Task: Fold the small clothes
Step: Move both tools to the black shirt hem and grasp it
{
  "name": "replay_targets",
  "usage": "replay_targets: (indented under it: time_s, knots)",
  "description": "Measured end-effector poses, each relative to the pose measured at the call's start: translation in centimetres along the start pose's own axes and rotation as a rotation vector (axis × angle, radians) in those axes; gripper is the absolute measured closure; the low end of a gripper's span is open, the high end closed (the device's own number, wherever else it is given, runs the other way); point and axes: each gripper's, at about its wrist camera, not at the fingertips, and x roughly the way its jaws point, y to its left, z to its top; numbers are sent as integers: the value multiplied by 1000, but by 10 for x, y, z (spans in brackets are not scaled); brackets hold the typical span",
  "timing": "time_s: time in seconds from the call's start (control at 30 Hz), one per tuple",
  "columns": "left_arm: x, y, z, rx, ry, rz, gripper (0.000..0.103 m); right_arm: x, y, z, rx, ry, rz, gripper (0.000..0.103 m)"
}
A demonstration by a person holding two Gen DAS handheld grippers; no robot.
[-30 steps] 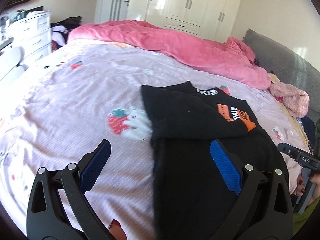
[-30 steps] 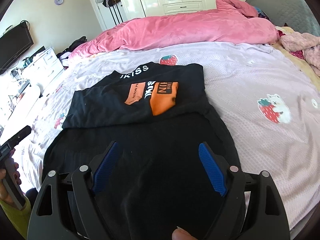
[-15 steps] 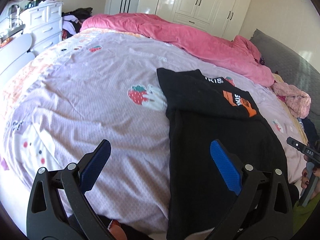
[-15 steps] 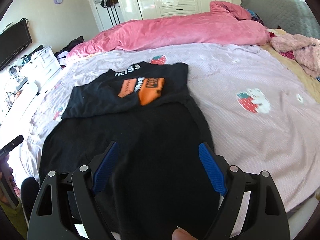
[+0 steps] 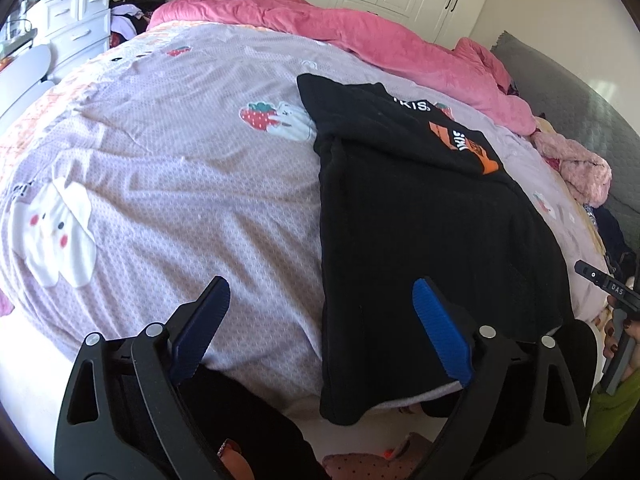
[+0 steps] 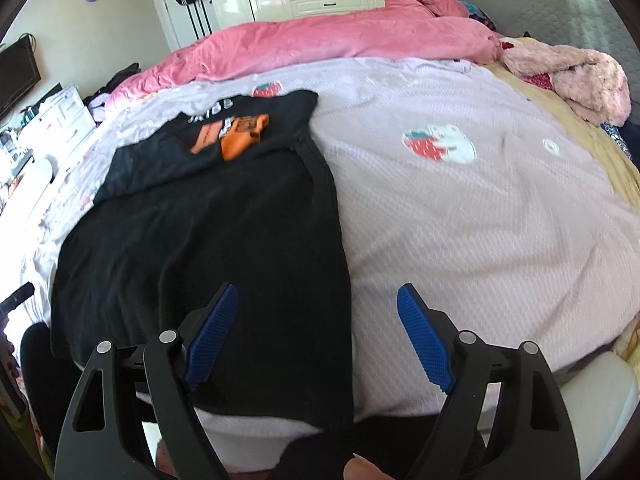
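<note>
Both tools tilt down over the bed's [image 5: 168,184] near edge, jaws wide and just closing slightly, holding nothing. The left tool [image 5: 320,328] and right tool [image 6: 316,330] hover above the black shirt [image 5: 420,216], lettered "IKIS", lying mid-bed.

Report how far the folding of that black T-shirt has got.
Done: the black T-shirt's printed top part is folded back over its body, orange print showing. In hand: nothing; the left gripper and right gripper, jaws just narrowing slightly, stand open above its bottom corners at the bed edge. Left: gripping the hem, the remaining folds.
</note>
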Motion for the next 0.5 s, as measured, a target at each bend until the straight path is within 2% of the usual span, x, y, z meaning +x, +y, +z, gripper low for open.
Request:
replay_targets:
  time_s: [0.13,0.33,0.4,0.47,0.5]
  knots:
    - [7,-4,-12,-1,34,-12,24,5,5,-15,-32,35,-31,39]
    - [19,-4,-20,-40,71,-29,24,16,12,-30,-73,76,-69,59]
    - [20,-4,-20,-44,72,-21,24,23,13,-33,-76,94,-63,69]
    - [22,-6,-21,-53,76,-23,24,25,11,-36,-59,86,-51,72]
    - [24,-7,-21,-59,79,-15,25,24,11,-36,-56,82,-46,77]
